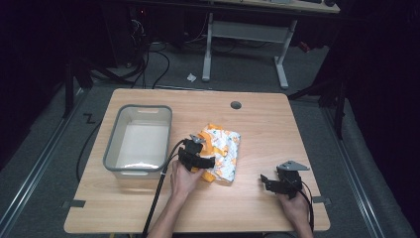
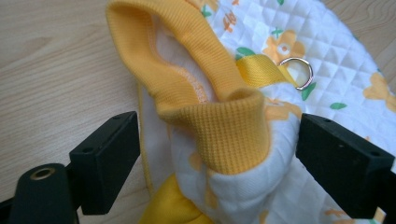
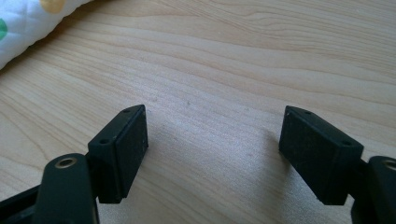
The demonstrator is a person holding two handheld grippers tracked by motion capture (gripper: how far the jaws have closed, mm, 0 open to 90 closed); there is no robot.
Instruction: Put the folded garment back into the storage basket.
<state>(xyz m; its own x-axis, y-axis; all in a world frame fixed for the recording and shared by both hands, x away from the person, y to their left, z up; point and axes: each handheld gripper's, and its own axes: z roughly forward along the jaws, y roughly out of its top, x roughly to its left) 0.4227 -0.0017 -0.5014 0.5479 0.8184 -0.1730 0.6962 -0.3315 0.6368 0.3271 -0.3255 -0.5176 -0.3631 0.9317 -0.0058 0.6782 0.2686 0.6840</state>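
A quilted white garment (image 1: pixel 221 148) with orange flowers and yellow ribbed trim lies crumpled mid-table. My left gripper (image 1: pixel 202 161) is at its near left edge. In the left gripper view the jaws stand wide apart on either side of a bunched fold with the yellow ribbed cuff (image 2: pixel 224 126); the left gripper (image 2: pixel 217 161) is open and not pressing the cloth. A small metal ring (image 2: pixel 299 72) on a yellow strap lies further up the garment (image 2: pixel 336 60). My right gripper (image 1: pixel 267 181) rests low over bare wood to the right, open (image 3: pixel 212 154), with a corner of the garment (image 3: pixel 28 23) far off.
A grey plastic bin (image 1: pixel 115 144) with a pale inside stands at the left of the wooden table (image 1: pixel 257 124). A round cable hole (image 1: pixel 236 105) sits near the far edge. Cables trail from both grippers toward the near edge. Beyond the table stand a desk frame and floor cables.
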